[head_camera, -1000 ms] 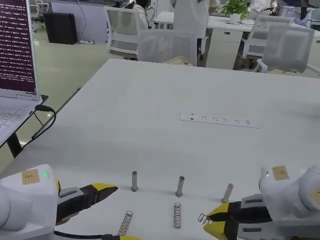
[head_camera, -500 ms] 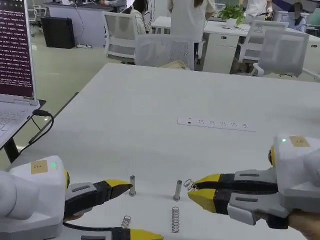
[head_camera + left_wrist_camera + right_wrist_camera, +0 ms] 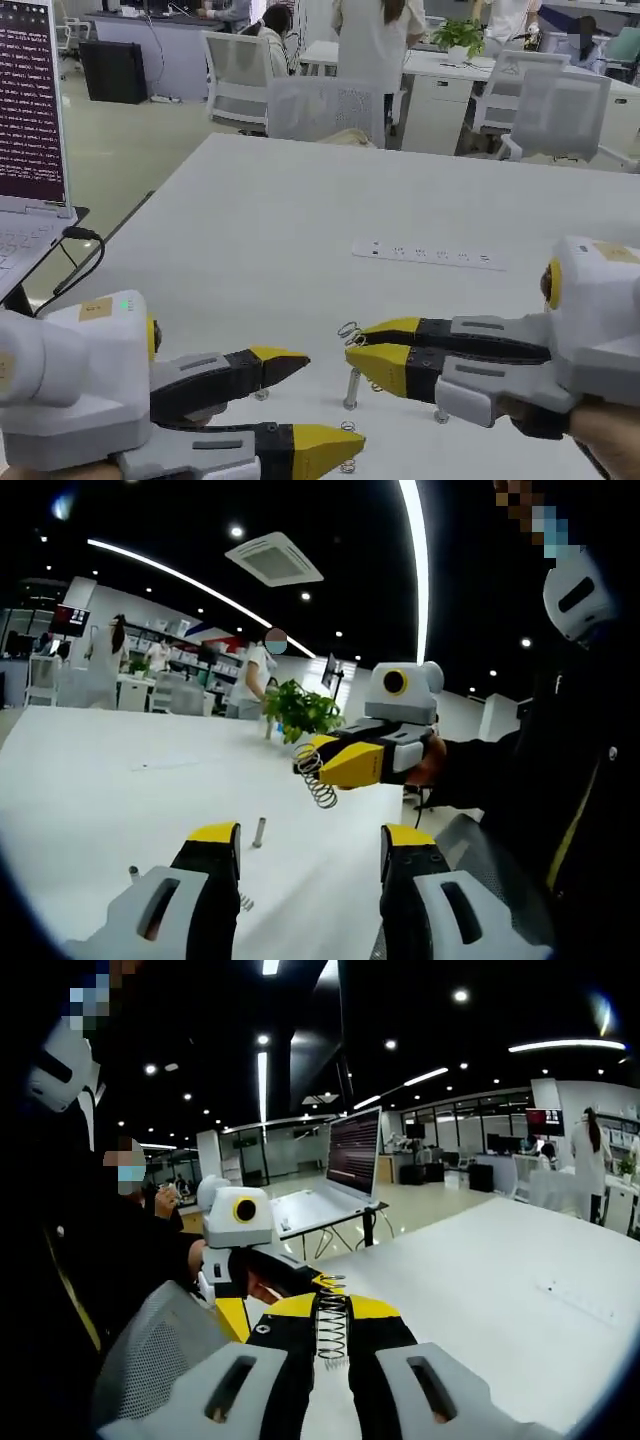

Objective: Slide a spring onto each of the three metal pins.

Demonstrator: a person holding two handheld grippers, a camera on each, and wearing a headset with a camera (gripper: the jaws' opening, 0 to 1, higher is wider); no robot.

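Spring point(image 3: 331, 1328) clamped between right tongs point(image 3: 330, 1308)

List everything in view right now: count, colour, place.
table: one, white, under everything
metal pins: three, grey, upright in a row near the front edge
springs: two, steel; one held above the pins, one lying before the middle pin
power strip: one, white, mid-table
laptop: one, open, far left
chairs: several, white, beyond table
left hand-held gripper: one, yellow-black tips, open, front left
right hand-held gripper: one, yellow-black tips, shut on the held spring
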